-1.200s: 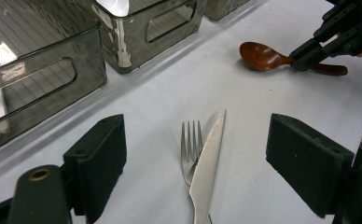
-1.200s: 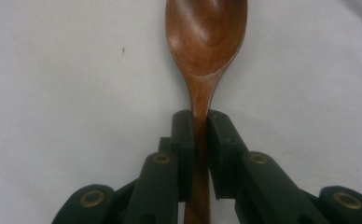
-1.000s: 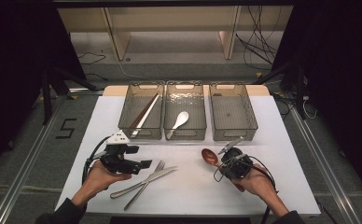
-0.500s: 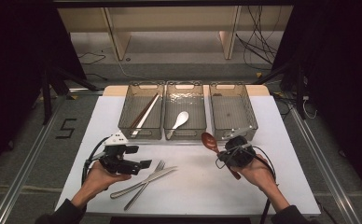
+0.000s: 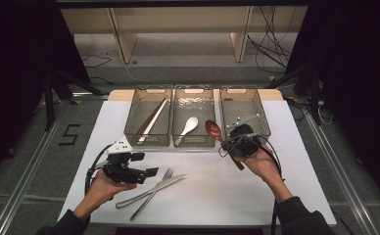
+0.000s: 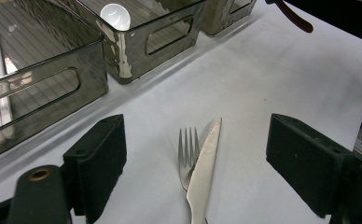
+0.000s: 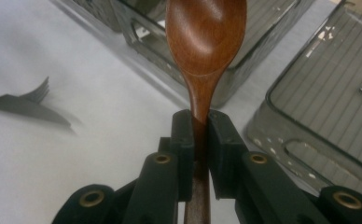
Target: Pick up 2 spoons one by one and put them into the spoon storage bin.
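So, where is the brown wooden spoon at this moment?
In the high view the wooden spoon is at the right, clamped by its handle in the right gripper, with its bowl over the near rim of the middle bin.

Fork (image 5: pixel 154 191) beside knife (image 5: pixel 151 190) — bins (image 5: pixel 194 96) behind

Right gripper (image 7: pixel 199 122) fingers (image 7: pixel 183 135) clamp the wooden spoon (image 7: pixel 206 42) by its neck.

The spoon (image 7: pixel 206 42) is reddish-brown wood; the black hand-held gripper (image 7: pixel 200 128) clamps it. The bins (image 5: pixel 193 117) are smoky translucent grey, ribbed inside. The counter (image 5: pixel 256 186) is white, the fork (image 6: pixel 187 156) and knife (image 6: pixel 202 177) silver.
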A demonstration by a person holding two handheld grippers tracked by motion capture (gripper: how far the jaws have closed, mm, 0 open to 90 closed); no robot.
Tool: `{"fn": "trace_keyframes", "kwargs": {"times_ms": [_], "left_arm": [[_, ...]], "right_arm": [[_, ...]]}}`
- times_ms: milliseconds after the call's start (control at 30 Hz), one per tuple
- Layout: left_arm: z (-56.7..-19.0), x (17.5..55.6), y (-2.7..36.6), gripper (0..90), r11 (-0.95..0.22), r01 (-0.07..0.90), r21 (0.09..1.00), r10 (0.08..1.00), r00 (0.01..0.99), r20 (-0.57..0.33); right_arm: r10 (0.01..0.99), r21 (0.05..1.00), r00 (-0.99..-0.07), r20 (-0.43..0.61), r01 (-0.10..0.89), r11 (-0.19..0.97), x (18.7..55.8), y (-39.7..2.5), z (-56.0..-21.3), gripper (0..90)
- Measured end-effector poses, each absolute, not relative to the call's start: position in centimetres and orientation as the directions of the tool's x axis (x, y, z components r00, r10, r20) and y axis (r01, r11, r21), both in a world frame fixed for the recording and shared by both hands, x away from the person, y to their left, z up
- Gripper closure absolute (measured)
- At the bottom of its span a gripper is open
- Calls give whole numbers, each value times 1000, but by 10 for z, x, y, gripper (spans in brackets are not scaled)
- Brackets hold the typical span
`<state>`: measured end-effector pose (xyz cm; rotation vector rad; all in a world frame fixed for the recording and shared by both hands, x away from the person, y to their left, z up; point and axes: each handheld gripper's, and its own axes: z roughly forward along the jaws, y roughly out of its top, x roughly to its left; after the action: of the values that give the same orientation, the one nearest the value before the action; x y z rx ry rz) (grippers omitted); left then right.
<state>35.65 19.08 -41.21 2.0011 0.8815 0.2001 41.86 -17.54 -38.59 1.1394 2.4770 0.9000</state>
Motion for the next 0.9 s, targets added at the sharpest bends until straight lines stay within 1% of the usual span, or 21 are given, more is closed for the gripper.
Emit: {"fn": "trace_keyframes", "kwargs": {"times_ms": [167,900], "left_arm": [[-412,355,191,194,-321,506,801,645,736,-206],[-414,356,193,193,-325,507,798,644,737,-205]], "right_arm": [[752,645,-659,20,583,494,428,-169,-382,822],[772,654,-633,54,607,452,481,-141,-364,821]]}}
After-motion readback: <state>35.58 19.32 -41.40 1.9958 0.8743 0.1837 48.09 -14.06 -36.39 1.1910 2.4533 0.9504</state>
